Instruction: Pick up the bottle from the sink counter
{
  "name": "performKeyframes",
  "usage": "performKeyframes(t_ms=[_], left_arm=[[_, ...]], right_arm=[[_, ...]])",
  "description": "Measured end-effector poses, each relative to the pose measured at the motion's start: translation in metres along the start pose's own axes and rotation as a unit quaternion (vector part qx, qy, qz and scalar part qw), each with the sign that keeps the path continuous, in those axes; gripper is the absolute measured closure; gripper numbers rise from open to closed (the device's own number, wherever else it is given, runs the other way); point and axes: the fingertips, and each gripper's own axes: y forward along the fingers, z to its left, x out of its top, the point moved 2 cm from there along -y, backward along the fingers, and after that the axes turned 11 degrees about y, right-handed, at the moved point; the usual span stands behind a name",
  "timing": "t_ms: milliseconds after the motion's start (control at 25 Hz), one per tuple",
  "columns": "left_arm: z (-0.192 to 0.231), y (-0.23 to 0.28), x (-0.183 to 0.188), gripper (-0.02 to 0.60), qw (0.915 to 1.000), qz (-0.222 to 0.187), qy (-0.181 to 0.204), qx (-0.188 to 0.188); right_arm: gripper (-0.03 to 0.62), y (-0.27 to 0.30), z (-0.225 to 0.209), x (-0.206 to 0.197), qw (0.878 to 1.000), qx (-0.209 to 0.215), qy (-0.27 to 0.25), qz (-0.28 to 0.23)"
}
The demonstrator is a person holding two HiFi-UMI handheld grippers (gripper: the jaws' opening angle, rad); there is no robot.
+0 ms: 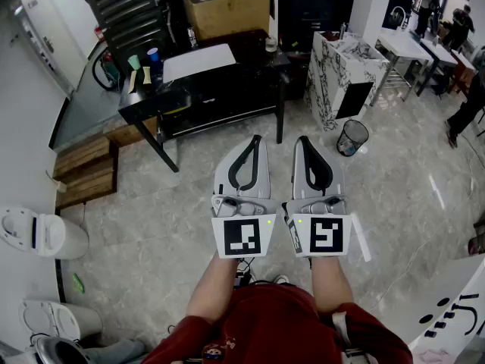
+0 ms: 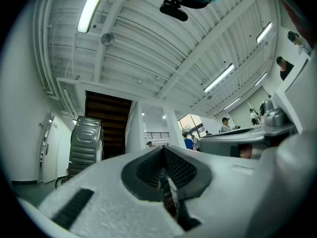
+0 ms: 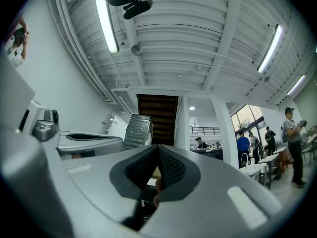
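The marble-patterned sink counter [image 1: 342, 70] stands far off at the upper right of the head view. A small upright item [image 1: 342, 30] stands by its basin, too small to tell as a bottle. Both grippers are held side by side over the floor in front of me, far from the counter. My left gripper [image 1: 256, 139] has its jaws shut with nothing between them. My right gripper [image 1: 301, 140] is shut and empty too. Both gripper views tilt up toward the ceiling, with the left gripper [image 2: 163, 148] and the right gripper [image 3: 157, 148] showing closed tips.
A black table [image 1: 261, 70] with a cardboard box [image 1: 227, 6], a white sheet and cups stands ahead. A wire bin [image 1: 352, 137] sits on the floor by the counter. Wooden pallets [image 1: 83, 169] and toilets [image 1: 38, 233] line the left wall. White tables and people are at the far right.
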Motion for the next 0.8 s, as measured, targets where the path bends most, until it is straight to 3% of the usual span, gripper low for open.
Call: performKeyframes(t_ms=[200,800], left_arm=[[-0.014,0.002,0.003,0.578,0.9989,0.005,0.043,-0.014],[-0.033,0.003,0.009,0.578,0.9993,0.010,-0.012,0.033]], right_arm=[[0.594,-0.005,-0.008,0.000,1.000,0.001,-0.001,-0.003],[0.592,-0.021,-0.039,0.001,1.000,0.002,0.008,-0.004]])
